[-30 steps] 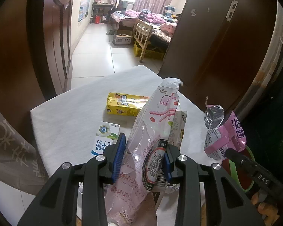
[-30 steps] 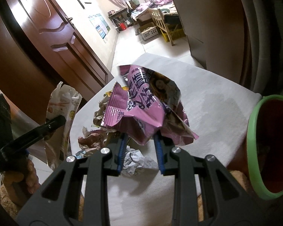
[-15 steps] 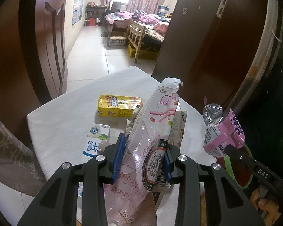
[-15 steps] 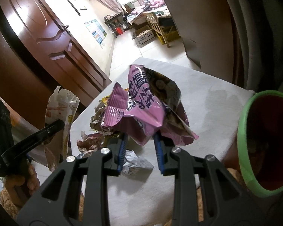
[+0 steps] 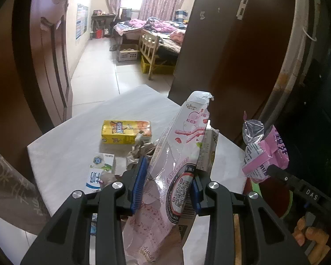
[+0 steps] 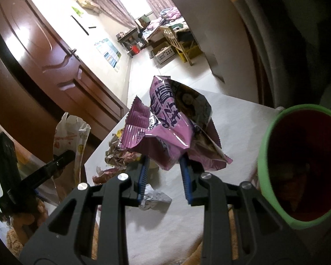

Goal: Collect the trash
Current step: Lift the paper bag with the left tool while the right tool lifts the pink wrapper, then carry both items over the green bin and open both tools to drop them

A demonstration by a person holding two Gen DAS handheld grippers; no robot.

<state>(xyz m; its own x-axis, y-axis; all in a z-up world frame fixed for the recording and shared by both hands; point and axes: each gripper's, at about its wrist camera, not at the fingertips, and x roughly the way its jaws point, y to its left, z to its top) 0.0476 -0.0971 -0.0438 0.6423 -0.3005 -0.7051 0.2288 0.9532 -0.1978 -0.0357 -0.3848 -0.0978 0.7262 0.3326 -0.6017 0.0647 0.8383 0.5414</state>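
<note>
My left gripper [image 5: 168, 185] is shut on a pale pink snack box wrapper [image 5: 178, 154], held upright above the white table [image 5: 66, 154]. The same wrapper [image 6: 71, 137] shows at the left of the right wrist view. My right gripper [image 6: 164, 176] is shut on a crumpled purple snack bag [image 6: 170, 128], lifted off the table; that bag [image 5: 264, 152] appears at the right of the left wrist view. A bin with a green rim [image 6: 264, 145] and dark red inside stands just right of the purple bag.
On the table lie a yellow drink carton [image 5: 125, 131], a blue and white milk carton [image 5: 100, 170], crumpled paper [image 6: 121, 154] and a foil scrap [image 6: 155, 198]. Brown doors [image 6: 55, 70] flank the table. A tiled floor leads back to a bedroom.
Both grippers have drifted with their loads still held. In the right wrist view the green-rimmed bin has come closer and the view has rolled.
</note>
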